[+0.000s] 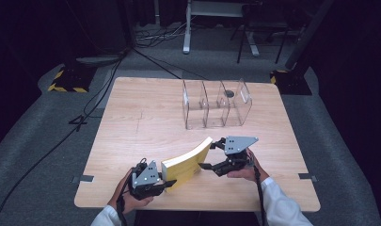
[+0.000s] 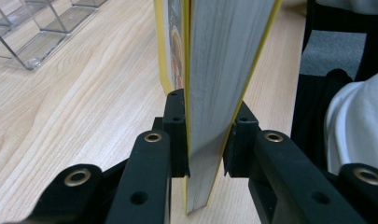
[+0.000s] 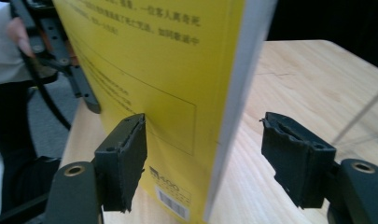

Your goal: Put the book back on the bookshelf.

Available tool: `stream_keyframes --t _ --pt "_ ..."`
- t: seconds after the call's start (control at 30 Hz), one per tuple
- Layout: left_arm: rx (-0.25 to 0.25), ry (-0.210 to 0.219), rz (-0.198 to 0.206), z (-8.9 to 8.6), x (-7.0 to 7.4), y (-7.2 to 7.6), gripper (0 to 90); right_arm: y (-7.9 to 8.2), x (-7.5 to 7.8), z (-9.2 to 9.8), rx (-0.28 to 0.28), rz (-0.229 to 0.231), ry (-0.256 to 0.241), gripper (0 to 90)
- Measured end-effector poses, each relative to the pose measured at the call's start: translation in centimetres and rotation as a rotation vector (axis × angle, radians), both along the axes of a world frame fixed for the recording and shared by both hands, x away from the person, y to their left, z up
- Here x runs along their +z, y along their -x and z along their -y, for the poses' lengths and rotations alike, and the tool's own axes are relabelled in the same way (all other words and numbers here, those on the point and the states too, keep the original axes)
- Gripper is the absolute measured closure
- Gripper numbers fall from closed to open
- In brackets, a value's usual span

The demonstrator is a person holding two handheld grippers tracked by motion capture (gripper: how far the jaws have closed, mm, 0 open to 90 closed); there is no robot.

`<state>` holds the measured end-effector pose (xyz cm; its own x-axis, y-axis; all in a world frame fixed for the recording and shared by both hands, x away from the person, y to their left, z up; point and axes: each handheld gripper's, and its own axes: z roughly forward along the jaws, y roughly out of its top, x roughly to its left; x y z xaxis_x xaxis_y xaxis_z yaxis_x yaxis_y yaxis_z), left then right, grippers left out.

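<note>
1. A thick yellow-covered paperback book (image 1: 187, 162) stands on edge near the front edge of the light wooden table (image 1: 146, 117), between the two grippers, its covers bowed in the high view.
2. The left gripper (image 2: 206, 140) is clamped on the book's near end: in the left gripper view both black jaws press against the covers with the grey page block between them.
3. The right gripper (image 3: 203, 158) stands open around the book's far end. One jaw lies close to the yellow back cover, the other is well apart from the page edge, so it is not holding.
4. A clear plastic three-compartment organiser (image 1: 216, 104) stands towards the back edge of the table, empty and apart from the book.
5. Risks, as I judge them: the book hangs on a single pinch at one end, so it could pivot, sag or slide out. If the right gripper shuts off-centre, it may catch one cover and fan the pages.
6. The back cover carries lines of Chinese-style characters, too blurred to read, a thin outlined box, and a barcode at the bottom corner beside a small mark reading roughly "400".
</note>
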<state>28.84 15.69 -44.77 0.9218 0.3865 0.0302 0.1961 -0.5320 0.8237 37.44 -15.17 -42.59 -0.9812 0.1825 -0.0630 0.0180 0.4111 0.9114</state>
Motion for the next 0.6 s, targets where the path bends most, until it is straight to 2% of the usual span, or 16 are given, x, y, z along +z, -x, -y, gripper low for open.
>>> stream_keyframes --t 0.13,0.2,0.3,0.43,0.6 --pt "0.026 -0.007 0.016 -0.2 -0.1 -0.1 73.9 0.3 -0.2 -0.6 0.05 -0.007 0.013 34.6" --pt "0.047 0.001 0.018 -0.3 -0.2 -0.2 73.0 0.4 -0.2 -0.5 0.035 0.0 0.017 37.7" --pt "0.077 -0.004 0.035 -0.4 -0.3 -0.1 69.9 0.3 -0.3 0.2 0.044 -0.022 -0.016 46.0" --pt "0.153 -0.024 0.056 -0.5 -0.7 0.4 62.8 0.7 -0.5 1.1 0.077 -0.029 -0.037 54.7" --pt "0.187 -0.011 0.068 -0.5 -1.2 0.4 59.1 1.7 -0.5 1.8 0.141 -0.021 -0.04 56.6"
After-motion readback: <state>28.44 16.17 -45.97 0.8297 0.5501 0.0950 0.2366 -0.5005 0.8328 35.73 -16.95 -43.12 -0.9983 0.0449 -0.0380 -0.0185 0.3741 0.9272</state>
